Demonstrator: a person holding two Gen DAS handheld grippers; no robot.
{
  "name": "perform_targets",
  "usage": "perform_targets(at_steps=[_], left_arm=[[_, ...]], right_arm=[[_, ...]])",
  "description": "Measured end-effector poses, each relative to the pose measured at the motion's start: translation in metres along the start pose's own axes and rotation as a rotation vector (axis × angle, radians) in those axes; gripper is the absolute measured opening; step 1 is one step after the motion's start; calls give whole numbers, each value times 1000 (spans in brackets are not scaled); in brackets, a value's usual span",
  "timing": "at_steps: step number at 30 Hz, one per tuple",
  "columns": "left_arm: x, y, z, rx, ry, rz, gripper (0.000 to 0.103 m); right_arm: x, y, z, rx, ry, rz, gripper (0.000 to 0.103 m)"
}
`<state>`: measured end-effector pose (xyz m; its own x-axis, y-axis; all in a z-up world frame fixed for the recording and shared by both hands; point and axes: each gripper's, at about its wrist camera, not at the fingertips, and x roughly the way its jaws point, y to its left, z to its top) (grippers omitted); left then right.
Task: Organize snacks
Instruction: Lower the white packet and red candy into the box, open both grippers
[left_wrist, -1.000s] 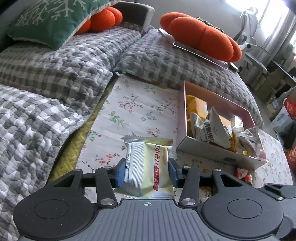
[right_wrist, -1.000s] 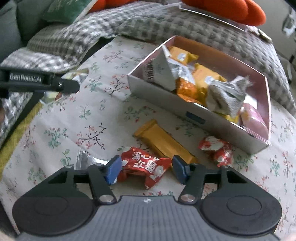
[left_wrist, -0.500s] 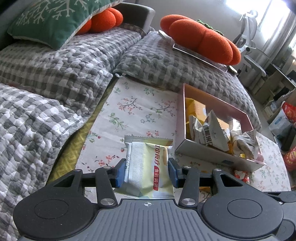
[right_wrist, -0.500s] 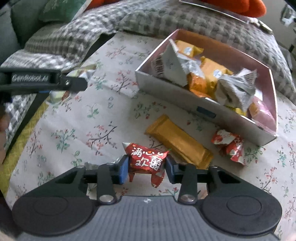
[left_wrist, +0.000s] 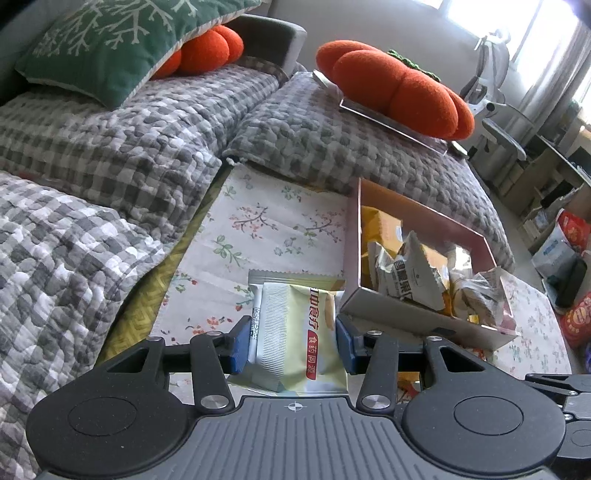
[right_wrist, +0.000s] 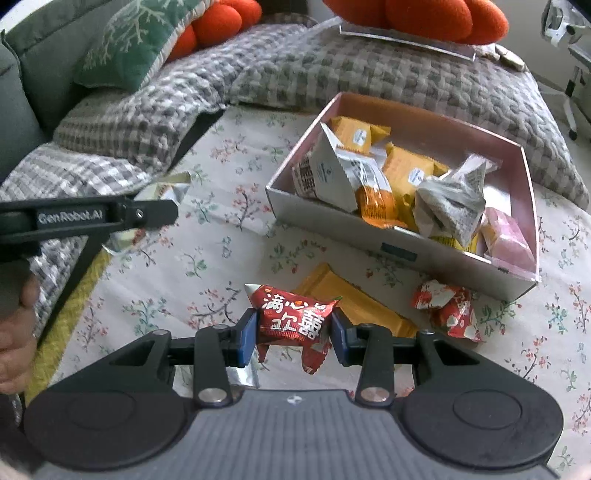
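My left gripper is shut on a pale green and silver snack packet and holds it above the floral cloth, just left of the pink snack box. My right gripper is shut on a red candy packet and holds it above the cloth in front of the same box, which holds several orange, white and pink packets. A yellow bar and a second red candy packet lie on the cloth before the box. The left gripper also shows in the right wrist view.
The floral cloth covers the table. A sofa with grey checked quilts runs along the left and back, with a green cushion and orange pumpkin cushions. A silver wrapper lies under my right gripper.
My right gripper closed on the red candy packet and lifted it off the cloth. My left gripper, still holding its packet, moved slightly towards the box.
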<state>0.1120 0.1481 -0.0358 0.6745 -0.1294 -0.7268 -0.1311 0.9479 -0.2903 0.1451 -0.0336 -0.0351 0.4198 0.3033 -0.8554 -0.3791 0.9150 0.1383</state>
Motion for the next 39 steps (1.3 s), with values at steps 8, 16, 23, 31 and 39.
perform_targets(at_steps=[8,16,23,31,39], left_arm=[[-8,-20,7,-14,-27,-41,44],[-7,-67,9,30,-27,-100,45],[5,-94,14,49,-18,-144,44],[40,-110,20,44,29,-217,44],[85,-138,10,131,65,-180,44]], right_arm=[[-7,-9,9,41,-54,8,37],[-24,-41,22,155,-120,23,37],[-28,-91,30,294,-165,1,37],[-31,-150,27,483,-201,20,37],[-9,-158,29,510,-163,69,38]])
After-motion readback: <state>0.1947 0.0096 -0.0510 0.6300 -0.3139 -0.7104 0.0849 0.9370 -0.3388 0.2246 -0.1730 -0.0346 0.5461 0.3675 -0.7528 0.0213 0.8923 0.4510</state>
